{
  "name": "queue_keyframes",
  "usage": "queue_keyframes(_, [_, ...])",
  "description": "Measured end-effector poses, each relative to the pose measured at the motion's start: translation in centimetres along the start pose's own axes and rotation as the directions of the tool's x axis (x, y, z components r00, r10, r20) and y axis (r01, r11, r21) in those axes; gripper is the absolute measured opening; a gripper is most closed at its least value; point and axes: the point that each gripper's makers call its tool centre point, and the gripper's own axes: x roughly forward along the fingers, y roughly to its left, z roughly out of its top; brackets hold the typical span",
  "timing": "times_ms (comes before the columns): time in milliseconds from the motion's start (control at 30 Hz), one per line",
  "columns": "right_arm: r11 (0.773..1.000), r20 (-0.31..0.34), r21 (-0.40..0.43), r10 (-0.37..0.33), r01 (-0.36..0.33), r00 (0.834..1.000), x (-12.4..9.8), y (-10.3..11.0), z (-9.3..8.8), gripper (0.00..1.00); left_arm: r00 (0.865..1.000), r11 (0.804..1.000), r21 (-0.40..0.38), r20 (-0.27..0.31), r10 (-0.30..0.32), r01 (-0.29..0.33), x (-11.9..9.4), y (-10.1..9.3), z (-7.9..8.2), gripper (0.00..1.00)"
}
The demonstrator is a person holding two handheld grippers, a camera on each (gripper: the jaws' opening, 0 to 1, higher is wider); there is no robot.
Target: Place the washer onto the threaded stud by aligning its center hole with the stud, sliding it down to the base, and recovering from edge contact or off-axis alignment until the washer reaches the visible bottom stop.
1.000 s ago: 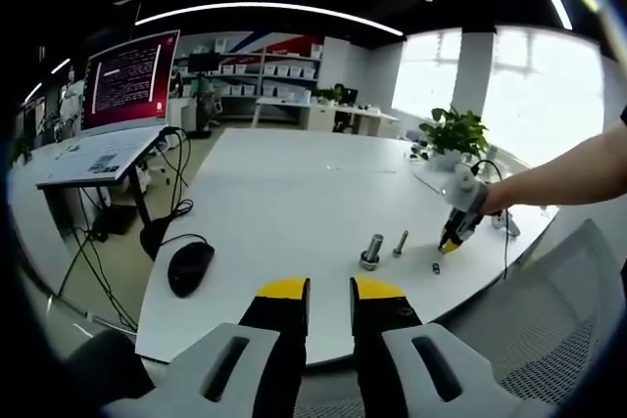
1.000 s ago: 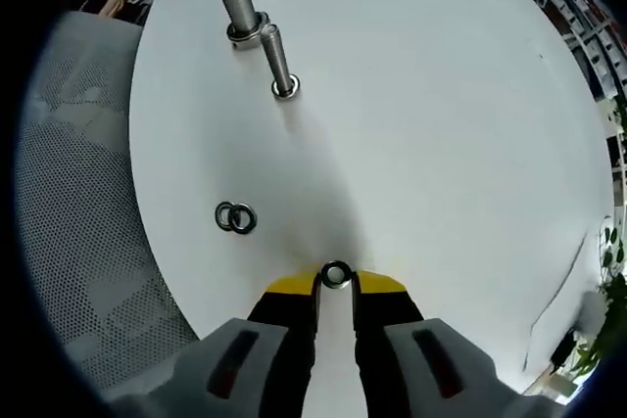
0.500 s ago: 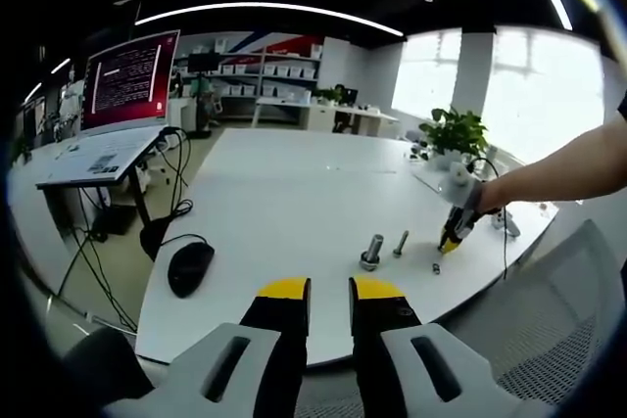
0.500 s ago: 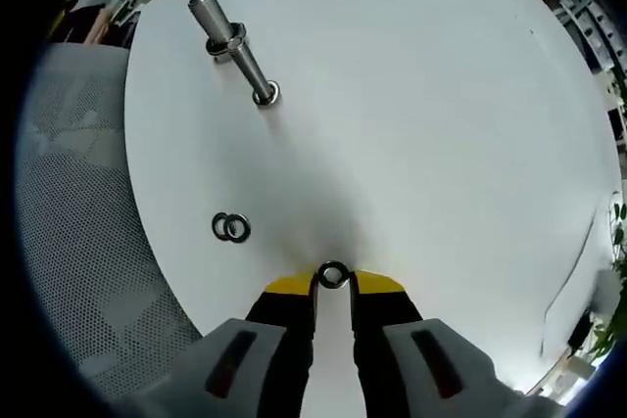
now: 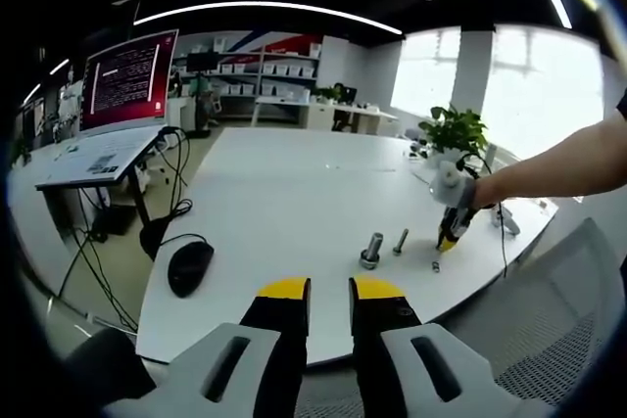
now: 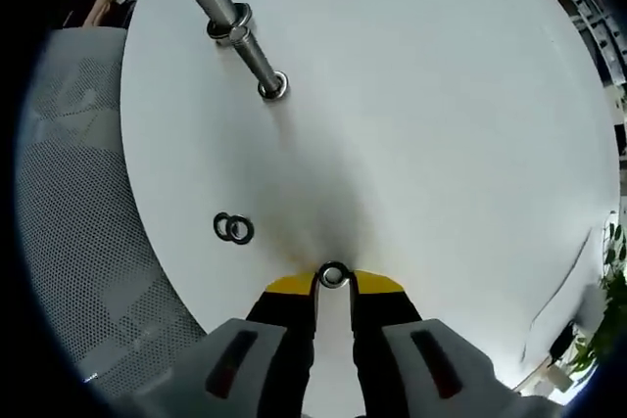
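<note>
My right gripper (image 6: 334,281) is shut on a small steel washer (image 6: 334,275), held flat between its yellow tips just above the white table (image 6: 441,124). Ahead stand a thin threaded stud (image 6: 257,58) and, behind it, a thick stud (image 6: 217,5) with a collar. Two spare washers (image 6: 234,229) lie touching each other on the table to the left. In the left gripper view, the right gripper (image 5: 450,239) hangs to the right of the thin stud (image 5: 400,242) and the thick stud (image 5: 371,251), with the spare washers (image 5: 436,267) below it. My left gripper (image 5: 330,291) is open, holds nothing and stays back from the table edge.
A black mouse (image 5: 190,266) lies near the table's left edge, with cables trailing off. A laptop (image 5: 125,80) stands on a side desk. A potted plant (image 5: 456,131) sits at the far end. A grey mesh chair (image 6: 69,203) borders the table edge.
The right gripper, still shut on the washer, has tipped slightly left toward the studs. The right gripper view has shifted a little. The left gripper has not moved.
</note>
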Motion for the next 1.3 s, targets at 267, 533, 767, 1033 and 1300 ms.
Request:
queue_keyframes(267, [0.999,0.011,-0.043,-0.018,0.019,1.000,-0.2,1.1,1.0,0.14,1.000,1.000,-0.002,0.004,0.001,-0.001,0.0,0.0,0.1,0.13])
queue_keyframes(533, [0.999,0.054,-0.050,0.003,0.000,0.999,0.0,1.6,2.8,0.14,1.000,1.000,-0.003,0.007,0.003,-0.003,0.0,0.0,0.1,0.13])
queue_keyframes(767, [0.996,0.066,-0.093,0.006,0.000,0.998,-0.3,3.3,4.4,0.14,1.000,1.000,-0.004,0.009,0.005,-0.005,-0.1,-0.1,0.1,0.14])
queue_keyframes(1033, [0.994,0.086,-0.105,-0.008,0.017,0.996,-0.1,3.6,5.2,0.14,1.000,1.000,-0.007,0.014,0.005,-0.005,-0.1,-0.1,0.2,0.14])
queue_keyframes(1300, [0.995,0.073,-0.099,-0.016,0.023,0.997,-0.1,3.6,5.2,0.15,1.000,1.000,-0.008,0.017,0.006,-0.005,-0.1,0.0,0.2,0.14])
